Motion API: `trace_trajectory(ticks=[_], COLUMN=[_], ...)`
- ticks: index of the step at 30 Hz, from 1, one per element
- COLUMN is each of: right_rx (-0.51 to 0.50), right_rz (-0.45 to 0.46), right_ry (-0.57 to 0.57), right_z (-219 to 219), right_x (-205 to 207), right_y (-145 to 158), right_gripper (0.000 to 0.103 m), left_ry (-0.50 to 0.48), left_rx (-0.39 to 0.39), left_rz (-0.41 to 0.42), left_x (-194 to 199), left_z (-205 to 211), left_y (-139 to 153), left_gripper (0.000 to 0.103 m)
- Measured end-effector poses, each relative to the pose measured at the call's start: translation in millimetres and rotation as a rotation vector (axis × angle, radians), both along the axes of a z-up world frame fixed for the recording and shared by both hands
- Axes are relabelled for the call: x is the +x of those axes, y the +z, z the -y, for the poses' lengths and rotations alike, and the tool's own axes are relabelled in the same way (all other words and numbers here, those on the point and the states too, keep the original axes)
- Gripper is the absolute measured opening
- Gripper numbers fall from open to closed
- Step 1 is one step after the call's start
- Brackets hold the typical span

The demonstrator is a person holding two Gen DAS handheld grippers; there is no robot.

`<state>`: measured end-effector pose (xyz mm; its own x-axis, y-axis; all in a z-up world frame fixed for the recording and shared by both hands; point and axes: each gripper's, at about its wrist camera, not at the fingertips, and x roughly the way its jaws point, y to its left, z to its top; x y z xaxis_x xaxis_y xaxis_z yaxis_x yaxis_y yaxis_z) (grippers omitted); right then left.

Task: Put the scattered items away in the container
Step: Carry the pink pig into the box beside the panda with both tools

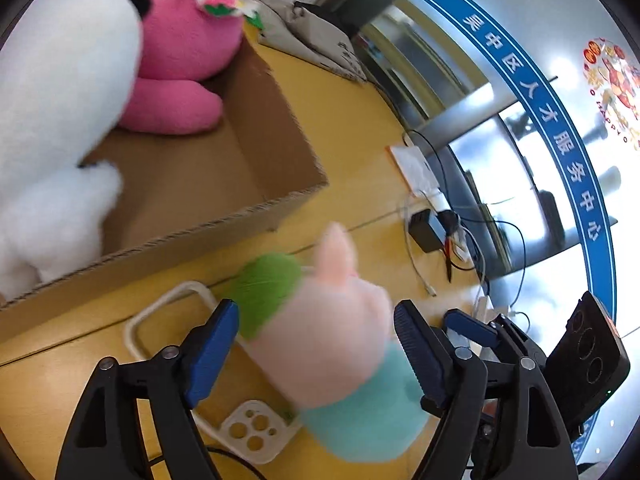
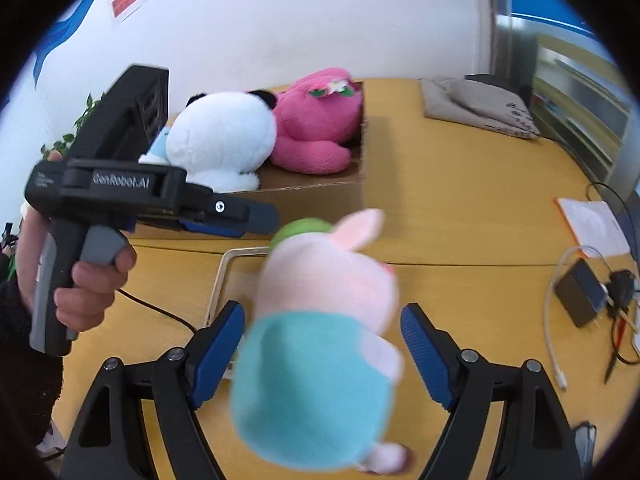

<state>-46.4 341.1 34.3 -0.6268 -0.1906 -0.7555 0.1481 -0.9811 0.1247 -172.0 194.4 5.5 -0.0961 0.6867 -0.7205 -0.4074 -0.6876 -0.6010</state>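
While blurred: pink rabbit plush [image 2: 328, 320] sits between right gripper [image 2: 322, 344] jaws, spread wide, pads clear.
Left gripper [image 1: 316, 344]: also wide.
Box [image 2: 320, 196]: holds panda [image 2: 224, 140], pink toy [image 2: 316, 124].
Beneath: white phone case [image 1: 248, 432].
Surface: yellow table [image 2: 460, 200].

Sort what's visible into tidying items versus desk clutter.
Job: blurred pale-pink plush rabbit in teal; brown cardboard box; white panda plush; bright pink plush.
Clutter: white phone case; black charger brick; grey cloth bag.

Fuzzy plush rabbit [image 2: 320, 320] — matt corrugated cardboard box [image 1: 256, 160] — smooth wood-look table [image 2: 460, 200].
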Motion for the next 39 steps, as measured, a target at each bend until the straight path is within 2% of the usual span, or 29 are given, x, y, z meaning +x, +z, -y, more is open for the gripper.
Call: trace_trajectory(ticks=[4,7,10,13,15,18,22,26,29,33,36,39], right_rx=[0.035,-0.026,-0.054,-0.080,-0.100,-0.119,-0.147,-0.168,-0.137,-0.076,-0.055,-0.038], right_rz=[0.056,0.097,0.119,0.127,0.120,0.101,0.077,0.003,-0.077,-0.173,-0.208,-0.238], right_ry=[0.030,0.088,0.105,0.114,0.113,0.110,0.121,0.153,0.186,0.227,0.247,0.267], right_z=[-0.6,13.2,20.6,19.6,15.2,14.5,14.5,17.7,26.2,39.9,47.5,54.7], right_x=[14.0,16.3,10.6,6.4,7.8,11.0,16.3,17.5,11.1,-19.2,-56.0,-94.6], right_y=[-11.7,-25.7,-40.4,-47.7,-46.8,-45.6,-43.5,-19.3,11.6,49.4,63.8,76.2], right_gripper=[0.083,0.083,0.085,0.084,0.075,0.070,0.067,0.067,0.067,0.067,0.066,0.067], left_ry=[-0.014,-0.011,-0.013,-0.046,-0.064,-0.067,-0.035,0.029,0.083,0.138,0.164,0.199], left_rx=[-0.046,-0.067,-0.044,-0.012,-0.013,-0.016,-0.037,-0.005,0.031,0.055,0.065,0.061], left_rz=[0.026,0.062,0.112,0.123,0.100,0.073,0.016,-0.070,-0.145,-0.249,-0.283,-0.283], left_x=[4.5,5.1,4.7,6.6,9.5,15.3,24.7,27.8,21.6,-9.4,-46.8,-86.7], left_z=[-16.6,-23.8,-26.4,-27.6,-27.8,-28.5,-23.3,-8.1,5.7,18.6,29.1,37.9], left_y=[-11.6,-24.0,-38.2,-41.9,-38.2,-30.2,-9.1,30.7,63.9,103.7,116.8,114.6], left_gripper=[0.090,0.093,0.095,0.083,0.075,0.070,0.068,0.068,0.068,0.068,0.068,0.068])
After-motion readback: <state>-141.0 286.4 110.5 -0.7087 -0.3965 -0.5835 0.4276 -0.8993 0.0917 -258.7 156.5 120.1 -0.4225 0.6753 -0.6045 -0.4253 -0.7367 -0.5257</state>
